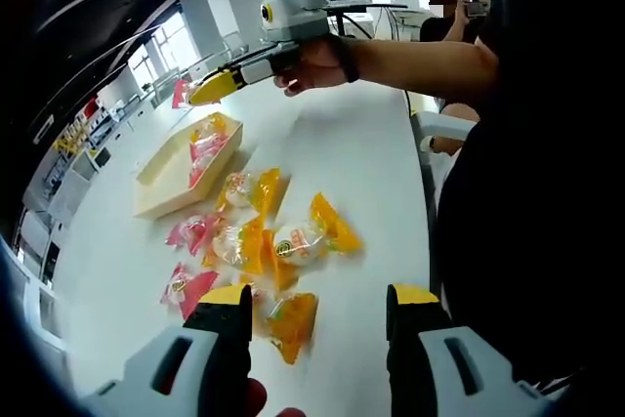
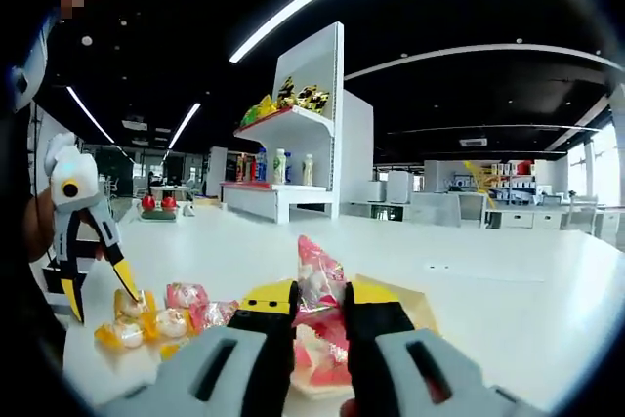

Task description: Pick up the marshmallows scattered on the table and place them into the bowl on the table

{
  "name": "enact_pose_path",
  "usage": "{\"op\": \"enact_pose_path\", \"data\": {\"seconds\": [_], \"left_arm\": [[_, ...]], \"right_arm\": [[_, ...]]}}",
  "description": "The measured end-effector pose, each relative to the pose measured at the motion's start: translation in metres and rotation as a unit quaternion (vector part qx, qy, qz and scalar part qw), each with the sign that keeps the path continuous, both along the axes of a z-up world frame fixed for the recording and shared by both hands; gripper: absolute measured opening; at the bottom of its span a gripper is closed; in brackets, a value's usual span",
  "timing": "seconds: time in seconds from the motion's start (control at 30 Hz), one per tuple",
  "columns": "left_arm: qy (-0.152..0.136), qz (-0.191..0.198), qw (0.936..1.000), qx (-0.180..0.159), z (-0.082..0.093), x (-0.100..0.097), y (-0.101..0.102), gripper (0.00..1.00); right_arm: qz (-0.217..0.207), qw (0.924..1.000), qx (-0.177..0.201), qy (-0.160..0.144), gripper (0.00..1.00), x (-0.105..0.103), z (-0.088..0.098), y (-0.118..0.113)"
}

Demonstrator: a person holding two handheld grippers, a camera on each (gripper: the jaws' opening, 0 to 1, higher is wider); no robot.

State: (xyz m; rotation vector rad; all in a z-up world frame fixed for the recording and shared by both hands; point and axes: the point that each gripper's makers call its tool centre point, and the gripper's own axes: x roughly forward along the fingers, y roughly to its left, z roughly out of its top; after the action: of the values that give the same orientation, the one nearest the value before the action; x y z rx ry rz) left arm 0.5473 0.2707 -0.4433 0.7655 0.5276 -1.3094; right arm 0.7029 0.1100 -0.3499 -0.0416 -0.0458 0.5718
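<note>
white table (image 1: 361, 153) | wooden tray (image 1: 156, 192) | wrapped marshmallows (image 1: 283, 246) scattered just beside tray

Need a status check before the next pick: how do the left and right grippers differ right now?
The left gripper is open and empty over the loose marshmallow packets; the right gripper is shut on a pink packet above the tray. Both have yellow-tipped black jaws.

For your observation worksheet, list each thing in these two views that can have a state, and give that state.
left gripper: open, above the loose packets
right gripper: shut on a pink marshmallow packet, over the tray
wooden tray: upright, some packets already inside
loose marshmallow packets: scattered on the white table, wrappers sealed
</note>
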Motion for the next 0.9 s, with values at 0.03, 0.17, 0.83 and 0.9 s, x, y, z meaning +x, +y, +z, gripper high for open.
{"op": "enact_pose_path", "data": {"seconds": [0.03, 0.17, 0.83, 0.9], "left_arm": [[0.0, 0.0, 1.0, 0.0, 0.0, 0.0, 0.0, 0.56], [0.0, -0.001, 1.0, -0.002, 0.0, 0.0, -0.001, 0.56], [-0.008, 0.004, 0.9999, -0.01, 0.007, 0.001, 0.002, 0.56], [-0.007, 0.003, 0.9999, -0.01, 0.007, 0.001, 0.001, 0.56]], "right_arm": [[-0.003, 1.0, 0.001, 0.0, 0.2, 0.001, 0.001, -0.001], [-0.015, 0.9999, 0.004, 0.006, 0.2, 0.006, 0.001, -0.005], [-0.034, 0.9986, 0.03, 0.026, 0.2, 0.018, 0.003, -0.008], [-0.036, 0.9981, 0.042, 0.029, 0.2, 0.02, 0.005, -0.008]]}}
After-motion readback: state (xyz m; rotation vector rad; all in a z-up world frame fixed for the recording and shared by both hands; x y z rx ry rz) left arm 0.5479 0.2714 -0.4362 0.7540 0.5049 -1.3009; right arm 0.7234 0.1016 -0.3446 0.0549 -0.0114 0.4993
